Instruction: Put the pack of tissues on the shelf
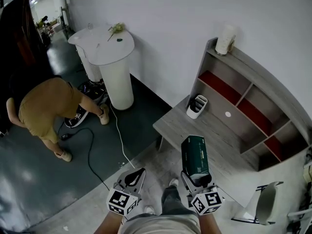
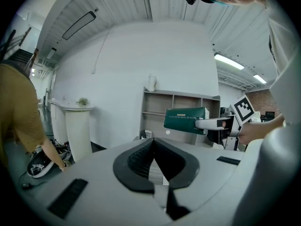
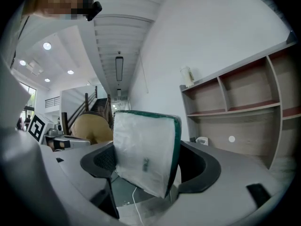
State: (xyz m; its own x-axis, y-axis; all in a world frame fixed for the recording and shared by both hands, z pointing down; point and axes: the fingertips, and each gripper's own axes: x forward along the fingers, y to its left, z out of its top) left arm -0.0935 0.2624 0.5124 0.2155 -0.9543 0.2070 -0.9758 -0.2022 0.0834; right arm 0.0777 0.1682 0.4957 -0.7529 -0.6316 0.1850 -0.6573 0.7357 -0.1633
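Note:
A dark green pack of tissues is clamped in my right gripper and held in the air over the near edge of the grey desk. Seen end-on in the right gripper view, the pack fills the space between the jaws. The grey shelf unit with red-backed compartments stands at the desk's far side against the wall. My left gripper hangs shut and holds nothing, left of the pack. From the left gripper view the pack shows in front of the shelf.
A white holder and a small white disc lie on the desk. A paper roll stands on the shelf top. A person in a tan shirt bends over by a white pedestal table. A cable crosses the floor.

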